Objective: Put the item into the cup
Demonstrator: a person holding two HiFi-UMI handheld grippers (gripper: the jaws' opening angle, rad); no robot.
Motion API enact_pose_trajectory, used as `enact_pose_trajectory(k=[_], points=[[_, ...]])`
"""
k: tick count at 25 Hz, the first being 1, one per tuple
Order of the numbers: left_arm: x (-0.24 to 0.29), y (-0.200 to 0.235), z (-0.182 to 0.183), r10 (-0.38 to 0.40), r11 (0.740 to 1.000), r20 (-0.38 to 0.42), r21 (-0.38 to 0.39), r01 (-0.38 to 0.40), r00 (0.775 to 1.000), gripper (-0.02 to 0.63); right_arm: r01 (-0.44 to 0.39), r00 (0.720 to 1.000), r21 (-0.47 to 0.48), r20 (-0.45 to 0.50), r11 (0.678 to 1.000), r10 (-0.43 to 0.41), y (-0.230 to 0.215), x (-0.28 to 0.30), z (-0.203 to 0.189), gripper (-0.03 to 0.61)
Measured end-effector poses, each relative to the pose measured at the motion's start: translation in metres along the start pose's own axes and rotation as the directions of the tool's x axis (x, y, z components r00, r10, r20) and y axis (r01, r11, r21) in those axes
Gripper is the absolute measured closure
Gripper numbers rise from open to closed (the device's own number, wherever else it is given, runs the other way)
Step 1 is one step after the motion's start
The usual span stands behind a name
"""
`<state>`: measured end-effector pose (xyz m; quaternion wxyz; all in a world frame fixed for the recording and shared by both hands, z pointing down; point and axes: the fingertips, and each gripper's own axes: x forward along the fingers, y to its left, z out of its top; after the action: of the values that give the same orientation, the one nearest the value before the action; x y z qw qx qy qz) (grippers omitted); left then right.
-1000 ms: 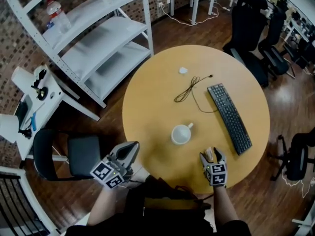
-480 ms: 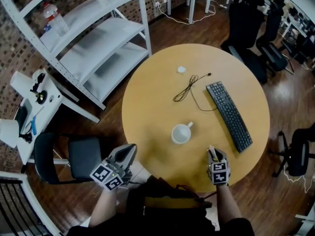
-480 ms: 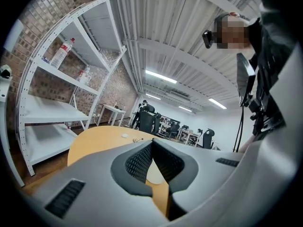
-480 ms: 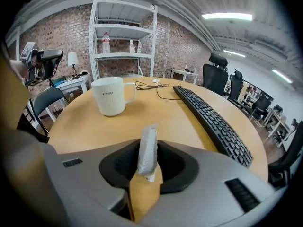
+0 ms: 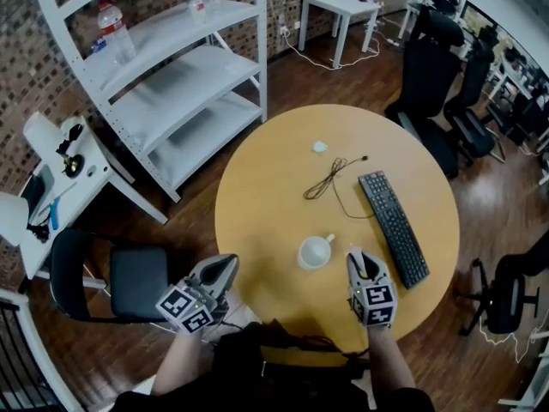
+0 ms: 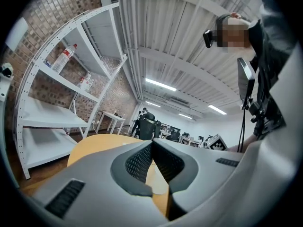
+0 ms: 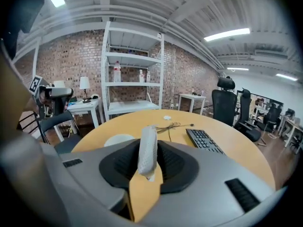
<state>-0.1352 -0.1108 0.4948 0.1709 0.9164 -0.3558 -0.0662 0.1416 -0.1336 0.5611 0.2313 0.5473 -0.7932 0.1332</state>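
Observation:
A white cup (image 5: 315, 252) with its handle pointing far-right stands on the round wooden table (image 5: 274, 196) near the front edge. My right gripper (image 5: 359, 262) hovers just right of the cup, shut on a slim white textured item (image 7: 147, 145) that stands upright between the pads. In the right gripper view the cup (image 7: 118, 139) shows as a white rim ahead and to the left of that gripper (image 7: 148, 161). My left gripper (image 5: 220, 270) is held off the table's near-left edge. Its jaws (image 6: 152, 144) meet with nothing between them.
A black keyboard (image 5: 393, 227) lies to the right of the cup, with a black cable (image 5: 330, 174) and a small white object (image 5: 319, 147) farther back. White shelving (image 5: 171, 75) stands at the left, a black chair (image 5: 129, 281) by the left gripper, and office chairs (image 5: 446, 67) at the far right.
The right gripper closed on the white item, lifted it off the table and moved left toward the cup. The left gripper stayed put.

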Motion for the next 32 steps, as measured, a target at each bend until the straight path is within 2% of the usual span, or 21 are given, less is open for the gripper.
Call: enact_pose_trajectory(k=[5,11,15,18,26,32], points=[[-0.026,0.017,-0.002,0.064,0.998,0.02,-0.018,-0.064,0.998,0.618,-0.113,0.992,-0.027,0.046,0.993,0.114,0.043,0.018,0.036,0.499],[-0.055,0.032,-0.014,0.131,0.99,0.018,-0.056,-0.129,0.991,0.618,-0.182,0.983,-0.053,-0.002,0.982,0.182,0.077,0.038,0.034,0.497],[-0.067,0.041,-0.016,0.151,0.987,0.01,-0.066,-0.15,0.989,0.618,-0.174,0.983,-0.061,-0.066,0.983,0.17,0.079,0.056,0.015,0.461],[-0.066,0.045,-0.015,0.147,0.987,0.009,-0.063,-0.146,0.989,0.618,-0.168,0.982,-0.049,-0.101,0.985,0.163,0.075,0.062,0.005,0.459],[-0.042,0.045,-0.004,0.095,0.995,0.008,-0.034,-0.094,0.995,0.618,-0.131,0.991,0.003,-0.035,0.991,0.131,0.063,0.051,0.016,0.459],[-0.012,0.031,-0.003,0.039,0.999,-0.006,-0.005,-0.039,0.999,0.618,-0.087,0.995,0.063,0.053,0.994,0.083,0.034,0.023,0.029,0.459]])
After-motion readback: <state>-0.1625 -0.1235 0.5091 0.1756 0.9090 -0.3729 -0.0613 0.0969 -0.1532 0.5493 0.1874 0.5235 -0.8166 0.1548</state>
